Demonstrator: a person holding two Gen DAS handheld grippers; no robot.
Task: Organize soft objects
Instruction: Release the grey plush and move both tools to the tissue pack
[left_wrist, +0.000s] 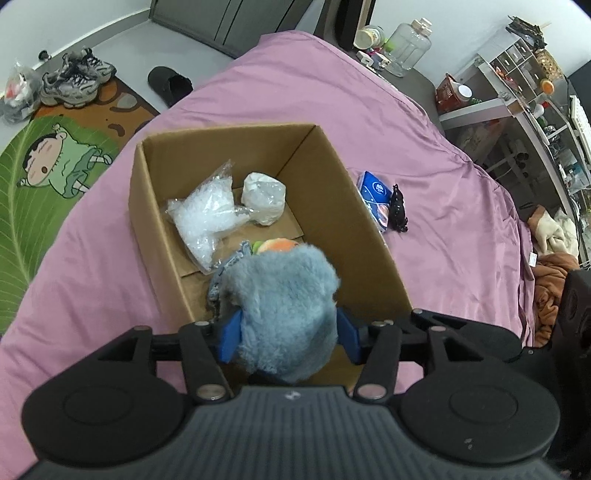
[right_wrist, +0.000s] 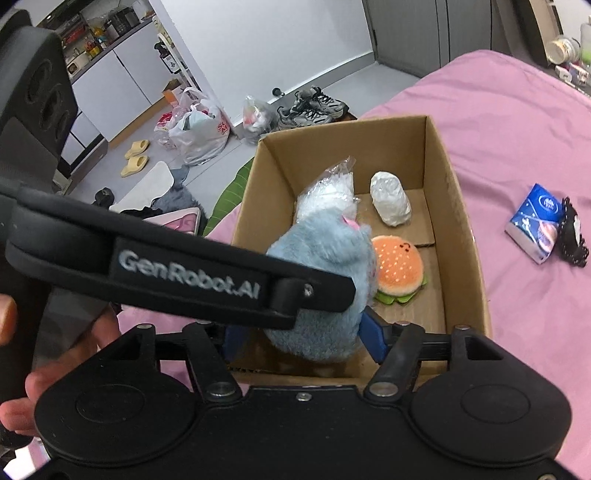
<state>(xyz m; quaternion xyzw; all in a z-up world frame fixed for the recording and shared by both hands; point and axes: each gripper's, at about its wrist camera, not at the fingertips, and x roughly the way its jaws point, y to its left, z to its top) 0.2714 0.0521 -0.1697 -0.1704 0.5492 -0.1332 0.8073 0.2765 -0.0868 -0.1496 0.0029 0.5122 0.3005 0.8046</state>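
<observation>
A fluffy grey-blue plush toy (left_wrist: 284, 306) is clamped between the blue pads of my left gripper (left_wrist: 288, 332), above the near end of an open cardboard box (left_wrist: 147, 206). My right gripper (right_wrist: 306, 339) also has its blue pads pressed on both sides of the same plush (right_wrist: 325, 280). Inside the box (right_wrist: 461, 229) lie a burger plush (right_wrist: 397, 267), a clear bag of white pellets (left_wrist: 203, 218) and a wrapped white bundle (left_wrist: 264, 197). The left gripper's body crosses the right wrist view.
The box sits on a pink bedsheet (left_wrist: 406, 147). A blue tissue pack (left_wrist: 376, 199) and a black hair claw (left_wrist: 399, 208) lie on the bed right of the box. Floor with a cartoon mat (left_wrist: 48, 173), shoes and bags lies left; shelves stand at the right.
</observation>
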